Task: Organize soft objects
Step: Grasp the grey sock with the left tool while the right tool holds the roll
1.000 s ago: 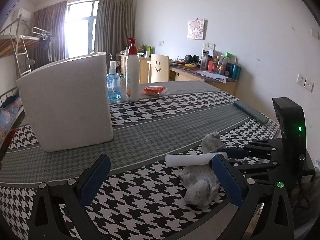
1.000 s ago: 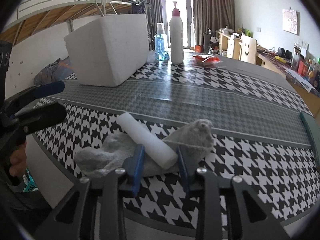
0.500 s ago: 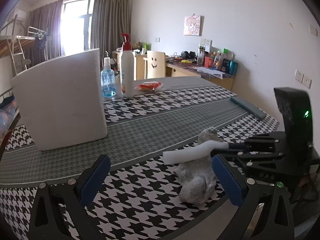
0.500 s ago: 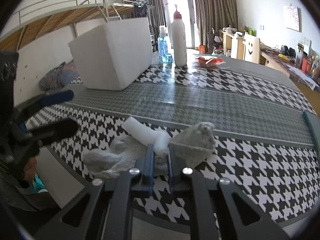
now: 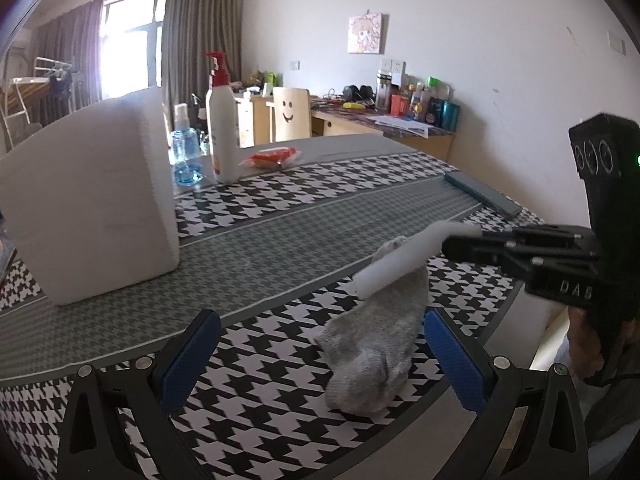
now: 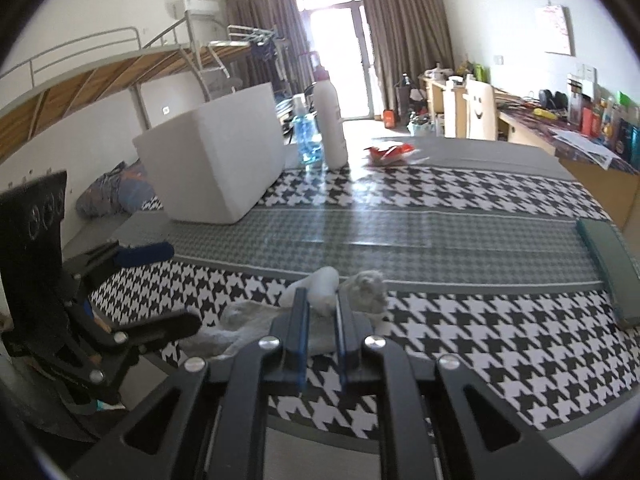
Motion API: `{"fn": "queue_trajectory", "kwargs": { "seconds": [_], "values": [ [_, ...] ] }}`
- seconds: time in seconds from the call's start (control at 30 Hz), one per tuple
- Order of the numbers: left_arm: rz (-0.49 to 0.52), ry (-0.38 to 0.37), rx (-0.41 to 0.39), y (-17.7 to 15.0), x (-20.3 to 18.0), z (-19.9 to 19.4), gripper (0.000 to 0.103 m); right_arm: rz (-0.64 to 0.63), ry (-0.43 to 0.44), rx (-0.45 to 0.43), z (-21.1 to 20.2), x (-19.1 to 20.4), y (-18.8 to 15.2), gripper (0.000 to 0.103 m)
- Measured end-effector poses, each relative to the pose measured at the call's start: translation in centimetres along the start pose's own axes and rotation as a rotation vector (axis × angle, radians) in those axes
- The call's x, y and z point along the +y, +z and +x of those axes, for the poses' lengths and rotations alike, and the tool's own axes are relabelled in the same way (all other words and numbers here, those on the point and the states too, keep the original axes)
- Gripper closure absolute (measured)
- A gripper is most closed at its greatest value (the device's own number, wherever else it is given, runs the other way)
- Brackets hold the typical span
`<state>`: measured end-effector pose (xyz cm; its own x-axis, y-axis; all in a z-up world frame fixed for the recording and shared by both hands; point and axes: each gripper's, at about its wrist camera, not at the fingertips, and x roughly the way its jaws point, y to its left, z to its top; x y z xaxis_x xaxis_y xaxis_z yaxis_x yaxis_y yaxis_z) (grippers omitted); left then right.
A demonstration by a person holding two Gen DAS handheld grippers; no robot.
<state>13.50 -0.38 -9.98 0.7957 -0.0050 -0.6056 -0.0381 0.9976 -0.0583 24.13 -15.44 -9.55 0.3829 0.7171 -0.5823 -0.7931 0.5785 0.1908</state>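
My right gripper (image 6: 322,312) clamps the white foam cylinder (image 5: 394,266) above the grey fuzzy sock (image 5: 376,344); my left gripper (image 5: 320,356) gapes beside the sock.

White foam roll (image 5: 394,266) above grey sock (image 5: 376,344)

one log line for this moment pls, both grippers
right gripper: shut on white foam roll, lifted off gray sock | left gripper: open, empty, by sock | sock: on table | white box: beyond
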Motion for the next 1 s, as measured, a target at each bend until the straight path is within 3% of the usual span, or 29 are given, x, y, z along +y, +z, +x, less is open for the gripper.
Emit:
{"fn": "queue_trajectory", "kwargs": {
  "seconds": [0.23, 0.6, 1.0],
  "values": [
    [0.011, -0.018, 0.044, -0.1, -0.6, 1.3, 0.002, 0.038, -0.036, -0.024, -1.0, -1.1, 0.2, 0.088],
    [0.044, -0.025, 0.127, -0.5, -1.6, 3.1, 0.030, 0.068, -0.060, -0.059, -2.3, -1.9, 0.5, 0.088],
    [0.071, -0.039, 0.172, -0.9, -2.4, 4.1, 0.051, 0.087, -0.075, -0.088, -3.1, -2.7, 0.5, 0.088]
  ]
}}
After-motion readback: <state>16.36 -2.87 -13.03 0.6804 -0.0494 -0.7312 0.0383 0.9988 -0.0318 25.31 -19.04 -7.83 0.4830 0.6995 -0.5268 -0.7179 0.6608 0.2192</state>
